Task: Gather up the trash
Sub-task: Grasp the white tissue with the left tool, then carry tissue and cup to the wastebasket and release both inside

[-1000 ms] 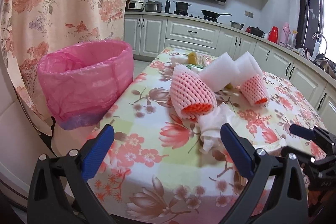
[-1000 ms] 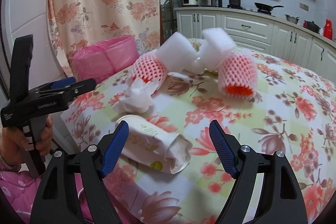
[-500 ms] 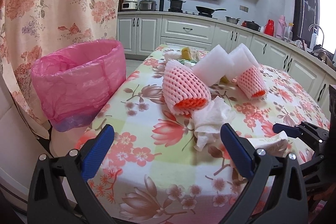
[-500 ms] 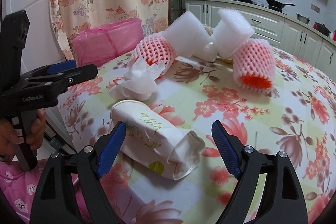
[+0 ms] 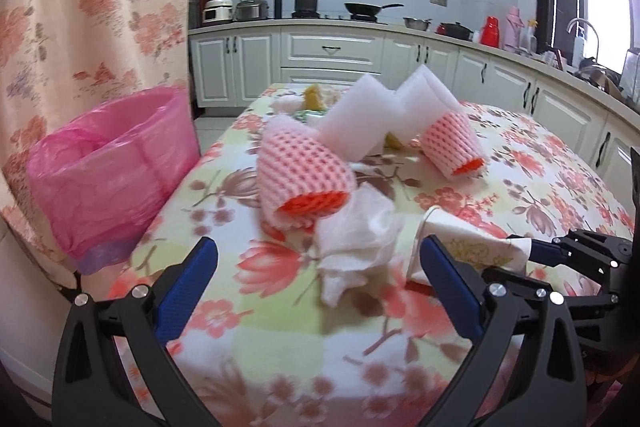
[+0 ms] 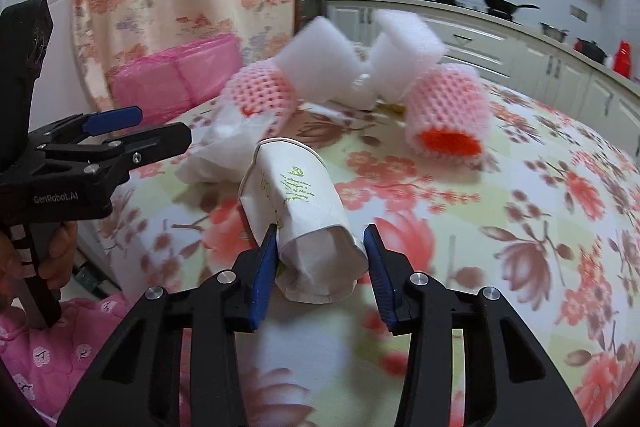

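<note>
My right gripper (image 6: 320,251) is shut on the base end of a crushed white paper cup (image 6: 296,195), whose rim points away from me; the cup also shows in the left wrist view (image 5: 460,247). My left gripper (image 5: 316,279) is open and empty above the table's near edge, just short of a crumpled white tissue (image 5: 356,239). Two pink foam fruit nets (image 5: 300,179) (image 5: 452,143) and white foam pieces (image 5: 360,123) lie further back. A bin with a pink bag (image 5: 108,171) stands left of the table.
The table has a floral cloth (image 5: 540,179). A floral curtain (image 5: 92,7) hangs behind the bin. Kitchen cabinets and a counter (image 5: 332,51) run along the back. Yellow scraps (image 5: 312,95) lie at the table's far end.
My right gripper has moved in and closed on the paper cup and tilted it up. My left gripper has moved a little closer to the tissue, still open.
</note>
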Available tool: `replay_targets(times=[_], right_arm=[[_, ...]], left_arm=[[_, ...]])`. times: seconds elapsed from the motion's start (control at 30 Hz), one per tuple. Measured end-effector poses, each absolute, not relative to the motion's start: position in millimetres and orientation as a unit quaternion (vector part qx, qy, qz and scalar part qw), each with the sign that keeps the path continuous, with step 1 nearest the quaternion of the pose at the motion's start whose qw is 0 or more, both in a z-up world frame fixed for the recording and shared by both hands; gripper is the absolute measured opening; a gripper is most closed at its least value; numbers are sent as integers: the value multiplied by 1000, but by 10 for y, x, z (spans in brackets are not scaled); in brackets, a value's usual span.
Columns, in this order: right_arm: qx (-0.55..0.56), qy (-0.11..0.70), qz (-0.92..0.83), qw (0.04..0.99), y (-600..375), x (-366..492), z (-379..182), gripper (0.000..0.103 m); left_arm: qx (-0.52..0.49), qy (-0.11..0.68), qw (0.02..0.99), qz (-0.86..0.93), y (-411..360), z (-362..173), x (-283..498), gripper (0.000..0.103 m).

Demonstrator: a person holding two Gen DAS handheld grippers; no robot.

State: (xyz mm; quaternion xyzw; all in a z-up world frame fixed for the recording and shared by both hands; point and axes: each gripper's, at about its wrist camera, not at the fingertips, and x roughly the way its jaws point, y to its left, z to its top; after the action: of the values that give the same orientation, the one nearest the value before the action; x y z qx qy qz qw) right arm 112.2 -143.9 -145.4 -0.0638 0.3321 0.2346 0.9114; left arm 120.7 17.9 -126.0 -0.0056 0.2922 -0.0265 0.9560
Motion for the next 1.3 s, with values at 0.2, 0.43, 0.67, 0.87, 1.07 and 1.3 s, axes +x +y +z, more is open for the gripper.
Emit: replay_targets(times=[0.2, 0.43, 0.67, 0.87, 1.07, 1.3], right_arm=[[-37, 337, 197, 920, -1684, 1192, -1467, 41], [-31, 336, 181, 924, -1761, 1203, -1472, 41], [-43, 333, 174, 926, -1737, 1183, -1474, 41], [-53, 331, 167, 927, -1712, 1163, -1473, 41], [-71, 320, 165, 930, -1648, 1112, -1431, 41], [-107, 296, 167, 934, -1477, 1008, -1260, 41]], left_arm=[[-6, 313, 949, -33, -11, -1360, 1486, 96], [11, 347, 937, -36, -161, -1536, 1646, 75], [0, 365, 930, -39, -134, -1644, 1676, 44], [-1, 351, 935, -48, -106, -1598, 1594, 33], [-2, 331, 943, -43, -51, -1494, 1481, 33], [0, 299, 954, -34, 80, -1302, 1297, 33]])
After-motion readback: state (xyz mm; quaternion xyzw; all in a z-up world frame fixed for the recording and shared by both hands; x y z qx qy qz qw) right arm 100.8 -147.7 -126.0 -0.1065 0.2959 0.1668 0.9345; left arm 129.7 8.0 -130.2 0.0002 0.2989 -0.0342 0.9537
